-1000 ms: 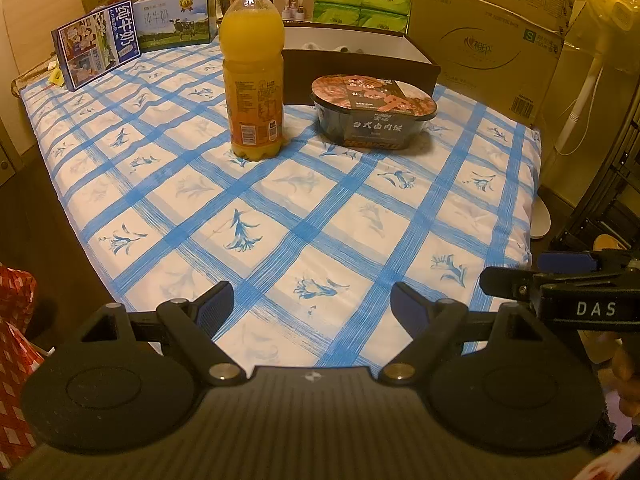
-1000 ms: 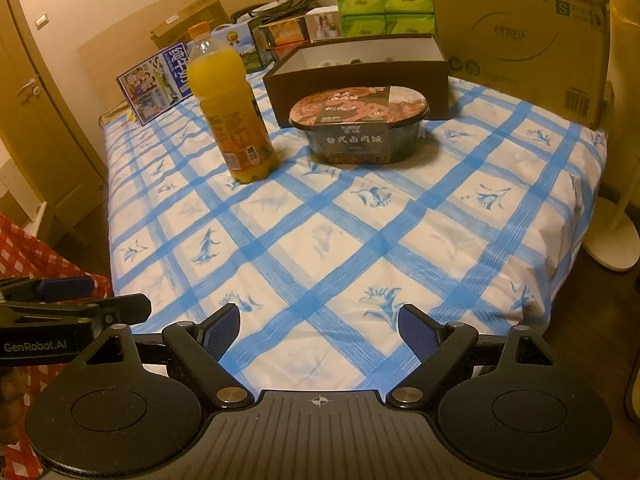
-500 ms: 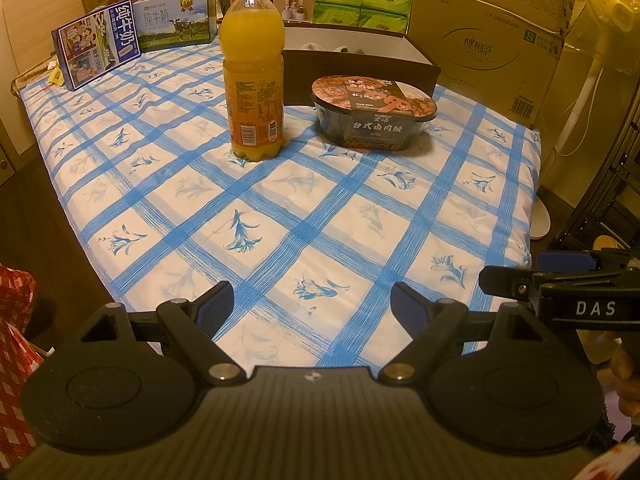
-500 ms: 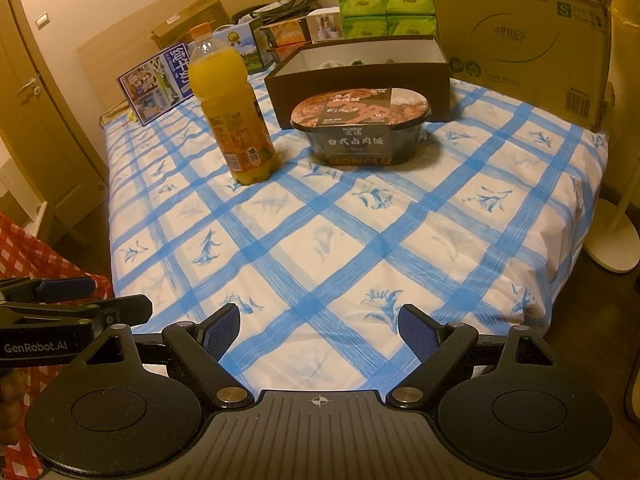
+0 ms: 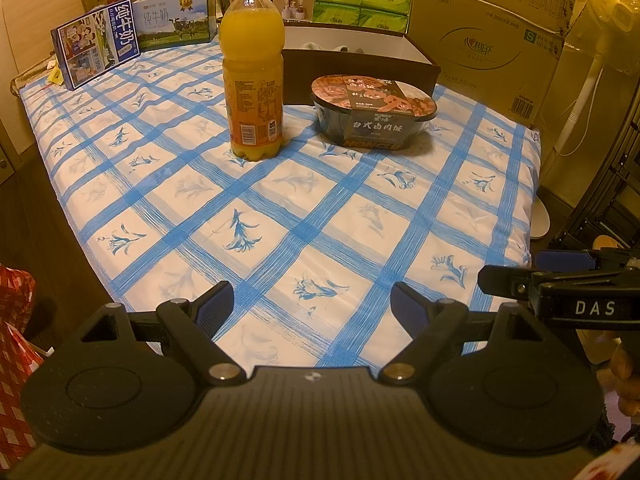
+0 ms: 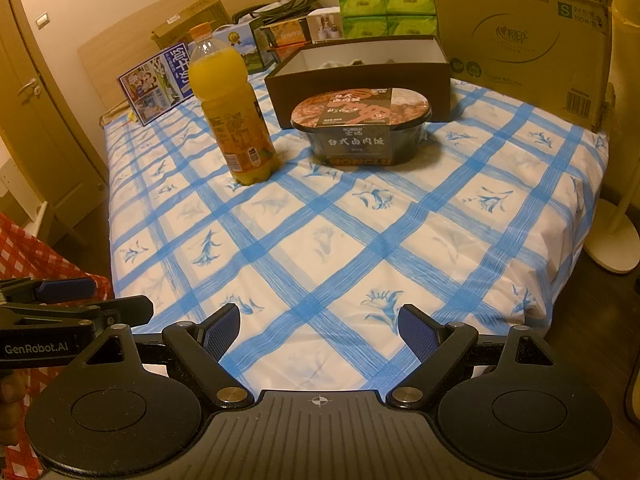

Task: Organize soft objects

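Note:
An orange juice bottle stands upright on the blue-checked bed sheet. A dark instant rice bowl sits to its right, in front of an open brown box. Both show in the right wrist view too: the bottle, the bowl, the box. My left gripper is open and empty over the near edge of the bed. My right gripper is open and empty beside it, and shows at the right of the left wrist view.
Milk cartons stand at the far left of the bed. Green tissue packs and a large cardboard box stand at the back right. A red checked cloth is at the near left. A white fan base is on the floor at right.

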`<state>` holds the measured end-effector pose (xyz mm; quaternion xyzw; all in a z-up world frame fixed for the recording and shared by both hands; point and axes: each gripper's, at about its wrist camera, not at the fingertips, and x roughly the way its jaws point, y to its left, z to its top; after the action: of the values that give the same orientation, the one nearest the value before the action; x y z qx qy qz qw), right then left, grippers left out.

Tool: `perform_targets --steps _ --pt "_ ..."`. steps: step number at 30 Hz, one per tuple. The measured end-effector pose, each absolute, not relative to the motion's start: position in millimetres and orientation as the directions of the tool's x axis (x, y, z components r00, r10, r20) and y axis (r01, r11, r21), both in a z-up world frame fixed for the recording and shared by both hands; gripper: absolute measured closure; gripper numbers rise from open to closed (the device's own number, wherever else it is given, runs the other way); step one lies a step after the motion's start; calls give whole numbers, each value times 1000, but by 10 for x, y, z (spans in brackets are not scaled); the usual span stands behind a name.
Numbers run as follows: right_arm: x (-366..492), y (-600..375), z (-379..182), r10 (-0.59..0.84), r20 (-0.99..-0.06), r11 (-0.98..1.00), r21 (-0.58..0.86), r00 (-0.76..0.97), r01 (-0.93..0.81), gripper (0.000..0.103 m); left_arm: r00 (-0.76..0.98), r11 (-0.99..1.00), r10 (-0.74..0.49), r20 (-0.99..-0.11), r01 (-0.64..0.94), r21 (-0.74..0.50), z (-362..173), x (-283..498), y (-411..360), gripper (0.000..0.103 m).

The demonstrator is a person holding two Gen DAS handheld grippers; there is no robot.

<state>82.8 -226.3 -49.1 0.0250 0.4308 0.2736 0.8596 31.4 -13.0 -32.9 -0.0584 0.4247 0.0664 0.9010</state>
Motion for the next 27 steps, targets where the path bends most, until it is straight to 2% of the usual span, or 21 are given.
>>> perform_targets --steps 27 --pt "850 -2239 -504 492 -728 849 279 478 -448 17 627 984 67 -776 -168 -51 -356 361 -103 19"
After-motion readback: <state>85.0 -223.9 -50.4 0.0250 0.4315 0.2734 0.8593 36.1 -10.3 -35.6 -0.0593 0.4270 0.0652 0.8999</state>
